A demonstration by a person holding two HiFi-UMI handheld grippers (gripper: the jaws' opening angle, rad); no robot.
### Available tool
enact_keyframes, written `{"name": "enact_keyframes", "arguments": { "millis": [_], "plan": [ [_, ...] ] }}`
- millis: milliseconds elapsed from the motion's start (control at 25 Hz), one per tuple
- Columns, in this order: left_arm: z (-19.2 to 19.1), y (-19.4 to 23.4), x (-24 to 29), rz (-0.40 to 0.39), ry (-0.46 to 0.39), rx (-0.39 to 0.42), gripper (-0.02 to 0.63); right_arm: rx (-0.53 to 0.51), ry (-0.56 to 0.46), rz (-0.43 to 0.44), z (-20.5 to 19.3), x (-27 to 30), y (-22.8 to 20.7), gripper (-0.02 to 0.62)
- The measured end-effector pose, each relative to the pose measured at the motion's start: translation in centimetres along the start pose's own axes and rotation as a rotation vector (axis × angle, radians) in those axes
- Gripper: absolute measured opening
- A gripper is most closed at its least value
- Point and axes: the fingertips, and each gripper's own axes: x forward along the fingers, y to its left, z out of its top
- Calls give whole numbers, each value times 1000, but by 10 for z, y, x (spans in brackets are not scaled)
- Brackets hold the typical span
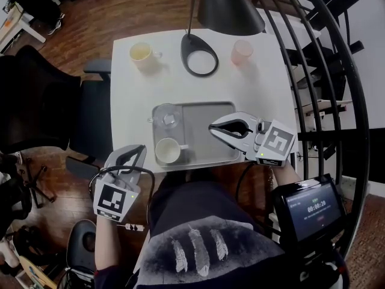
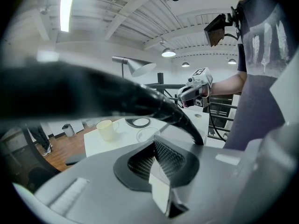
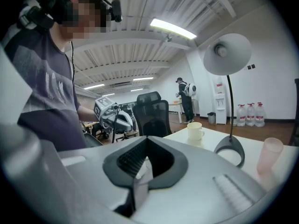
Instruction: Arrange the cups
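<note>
Holds both tongs clenched shut, with nothing between them. Left tongs at the near edge of the surface, just beside the white cup. Right tongs over the right part of the grey tray, touching no cup as far as can be seen.

Looks partly done: white cup and a clear glass cup already in the tray, one behind the other at its left side. Probably left to do: the yellow cup and the pink cup, both near the far edge, well apart from the tray, with the black lamp base between them.

Otherwise a plain white surface on a wooden floor. Black office chair at the left, dark curved railing at the right. Around all this, an open office with ceiling lights.
</note>
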Motion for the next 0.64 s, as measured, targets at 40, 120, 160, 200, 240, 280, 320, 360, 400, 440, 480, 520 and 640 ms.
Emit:
{"name": "enact_keyframes", "arguments": {
  "millis": [40, 120, 160, 200, 240, 280, 320, 360, 400, 440, 480, 520, 640],
  "plan": [
    [-1, 0, 0, -1, 6, 8, 15, 1, 0, 0, -1, 0, 0, 3],
    [-2, 1, -1, -1, 11, 12, 15, 4, 12, -3, -2, 1, -1, 3],
    [-2, 1, -1, -1, 15, 16, 15, 10, 10, -5, -1, 2, -1, 3],
    [-3, 1, -1, -2, 18, 21, 15, 15, 6, -8, 1, 2, -1, 3],
    [-3, 1, -1, -3, 20, 25, 15, 17, 11, -13, 1, 2, -1, 3],
    [-3, 0, -1, -4, 21, 27, 15, 14, 25, -19, -1, 1, -3, 3],
    [-3, 0, -1, -4, 21, 26, 15, 9, 37, -23, -4, 1, -3, 3],
    [-2, 0, -1, -3, 19, 23, 15, 6, 39, -24, -5, 0, -4, 3],
    [-2, 0, -1, 0, 13, 12, 15, 7, 30, -25, -5, 0, -4, 3],
    [-1, 0, -1, 4, 4, -1, 15, 10, 17, -25, -4, 1, -4, 3],
    [0, 0, -1, 7, -2, -12, 15, 13, 5, -24, -2, 1, -4, 3],
    [0, -1, -1, 8, -5, -17, 15, 17, -1, -24, -1, 2, -3, 3],
    [-1, -1, -2, 7, 3, -6, 15, 28, -2, -32, 0, 2, -4, 3]
  ]
}}
